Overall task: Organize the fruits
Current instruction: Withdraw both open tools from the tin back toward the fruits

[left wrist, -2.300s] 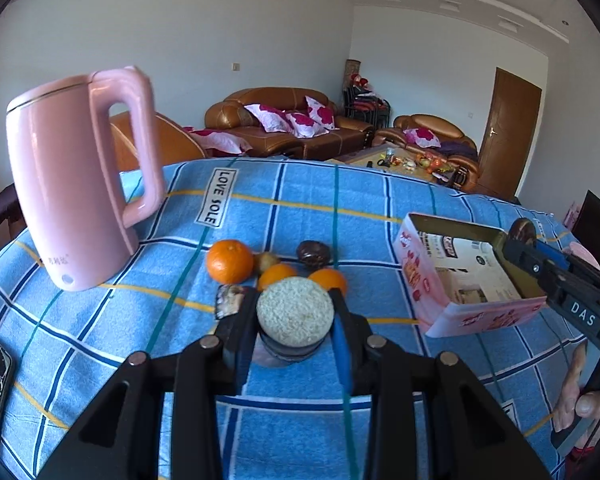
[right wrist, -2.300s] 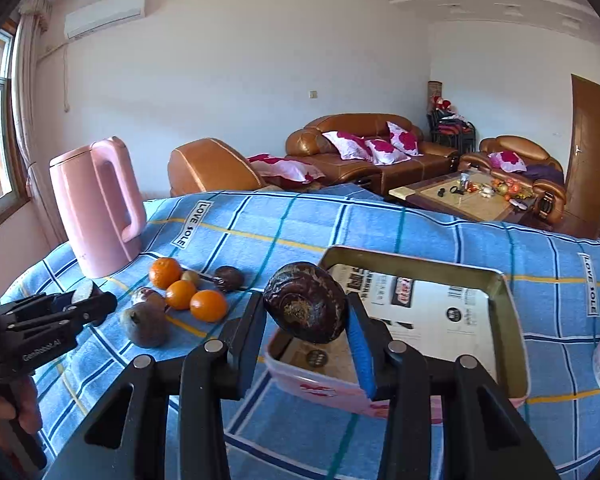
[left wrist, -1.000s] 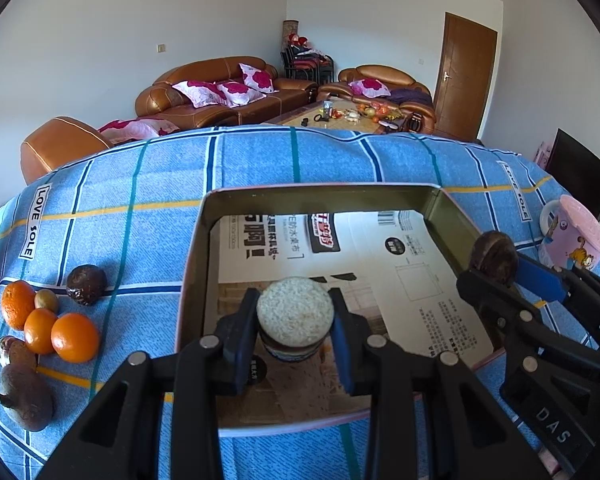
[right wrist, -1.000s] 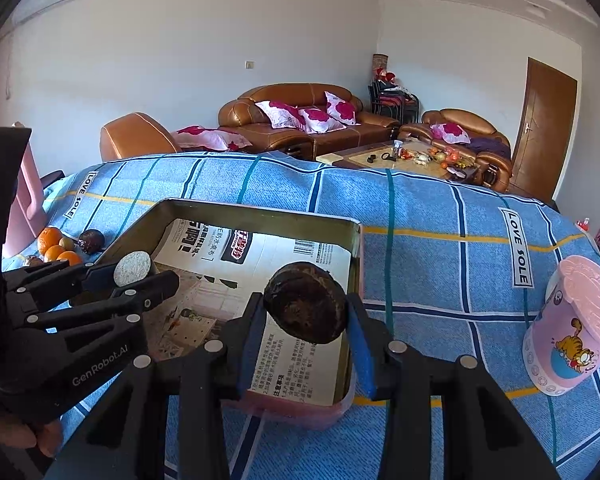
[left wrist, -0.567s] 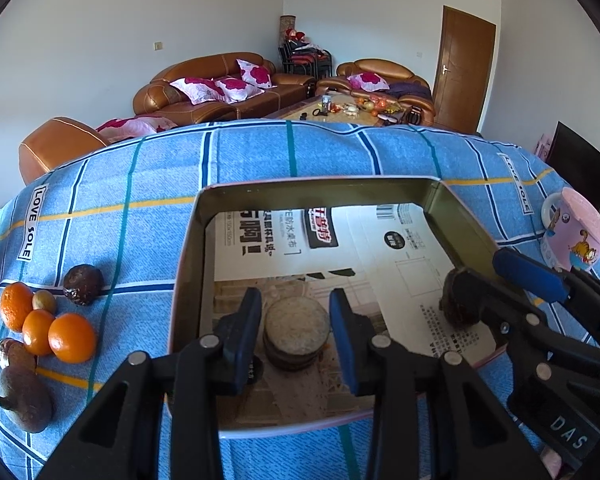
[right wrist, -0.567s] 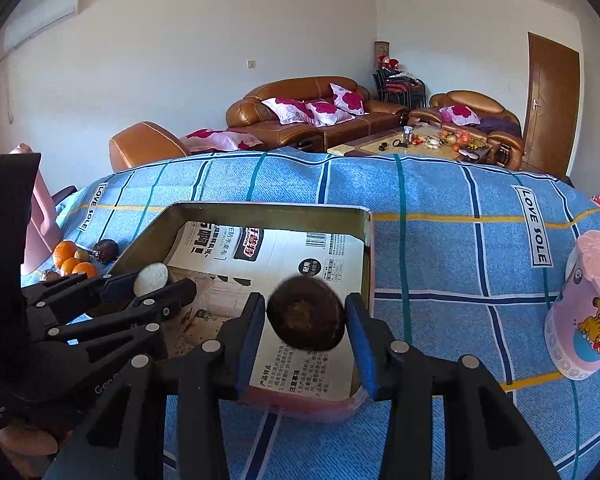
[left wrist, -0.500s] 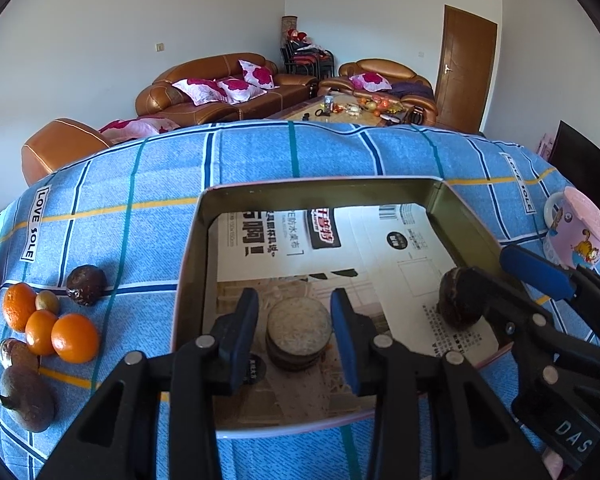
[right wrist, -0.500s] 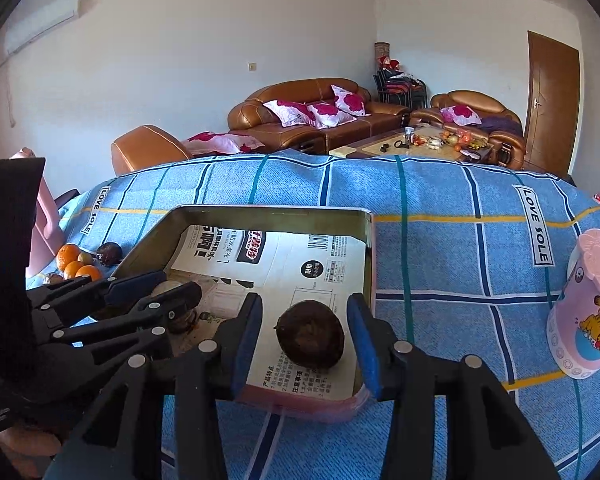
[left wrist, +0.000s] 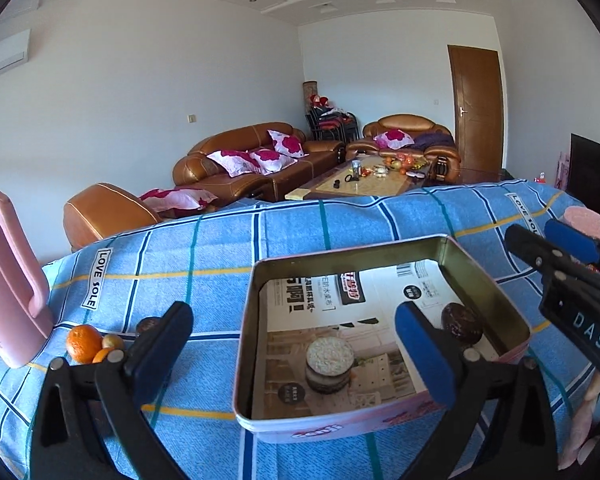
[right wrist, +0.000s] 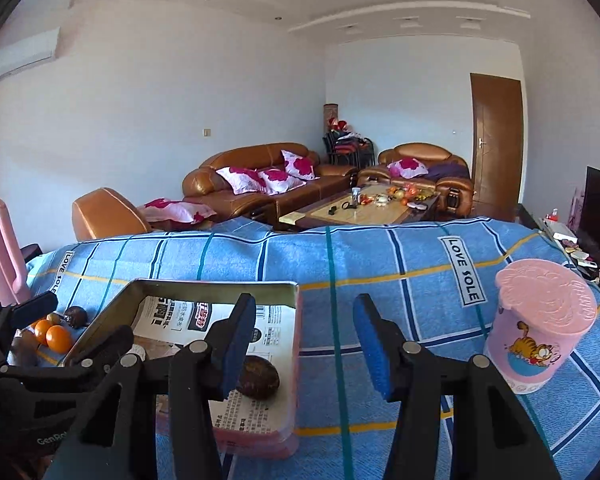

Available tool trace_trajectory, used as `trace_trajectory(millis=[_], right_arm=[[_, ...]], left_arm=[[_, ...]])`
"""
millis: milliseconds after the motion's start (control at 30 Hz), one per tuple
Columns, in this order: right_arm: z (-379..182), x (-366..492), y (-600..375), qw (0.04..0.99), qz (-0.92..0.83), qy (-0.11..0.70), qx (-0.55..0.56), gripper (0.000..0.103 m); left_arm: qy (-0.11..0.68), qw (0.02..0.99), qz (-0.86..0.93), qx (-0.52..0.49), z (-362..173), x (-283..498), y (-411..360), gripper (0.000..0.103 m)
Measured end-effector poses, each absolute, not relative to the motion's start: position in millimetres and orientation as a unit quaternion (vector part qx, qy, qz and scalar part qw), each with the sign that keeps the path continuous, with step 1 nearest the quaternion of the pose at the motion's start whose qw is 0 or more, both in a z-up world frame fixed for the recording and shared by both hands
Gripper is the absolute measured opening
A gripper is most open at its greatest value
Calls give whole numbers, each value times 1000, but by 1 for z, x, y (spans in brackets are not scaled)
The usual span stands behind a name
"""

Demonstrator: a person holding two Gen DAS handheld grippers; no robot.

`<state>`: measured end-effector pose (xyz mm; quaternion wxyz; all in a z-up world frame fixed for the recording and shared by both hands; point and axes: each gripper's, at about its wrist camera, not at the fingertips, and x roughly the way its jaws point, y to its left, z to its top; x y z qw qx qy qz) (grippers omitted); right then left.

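Blue plaid cloth (left wrist: 220,248) marked "LOVE SOLE" covers the surface; brown leather sofas (left wrist: 256,160) and a coffee table sit behind it, wooden door (left wrist: 478,108) at far right.

Left to right, left wrist view:
- pink kettle (left wrist: 8,284) stands upright at the left edge.
- Loose fruit just right of its base: an orange (left wrist: 83,342), a small brownish fruit (left wrist: 113,340) touching it, and a dark fruit (left wrist: 148,324) partly hidden behind the black finger.
- left gripper (left wrist: 296,344): jaws spread wide, nothing between them. It straddles the near left part of the tin.
- pink tin (left wrist: 340,426), paper-lined, sits on the cloth. Inside: a cut fruit (left wrist: 330,364) with its pale grainy face up, near the front, standing free of both fingers. A dark round fruit (left wrist: 462,322) lies toward the tin's right wall, well apart from the cut one.
- right gripper (left wrist: 568,264) enters from the right edge, above the tin's right side.

Right wrist view:
- More oranges (right wrist: 52,334) lie left of the tin.
- Right gripper's jaws are wide apart and empty, over the tin's right wall and the cloth beside it.
- The dark round fruit rests on the paper behind the left blue pad (right wrist: 240,340).
- pink cat cup (right wrist: 540,328) stands upright at right, well apart from the tin.
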<state>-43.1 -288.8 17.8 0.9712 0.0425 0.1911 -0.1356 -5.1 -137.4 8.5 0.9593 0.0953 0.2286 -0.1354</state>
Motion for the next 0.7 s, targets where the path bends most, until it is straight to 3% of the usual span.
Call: trace_trajectory(millis=[133, 267, 700], right_arm=[[21, -50, -285, 972, -158, 172, 30, 57], [25, -59, -277, 970, -186, 153, 12, 81], [21, -74, -257, 965, -186, 179, 40, 81]], left_arm=[[228, 962, -127, 84, 9, -5, -125, 103], [232, 962, -120, 79, 8, -6, -114, 103], [255, 960, -103, 58, 3, -5, -64, 103]])
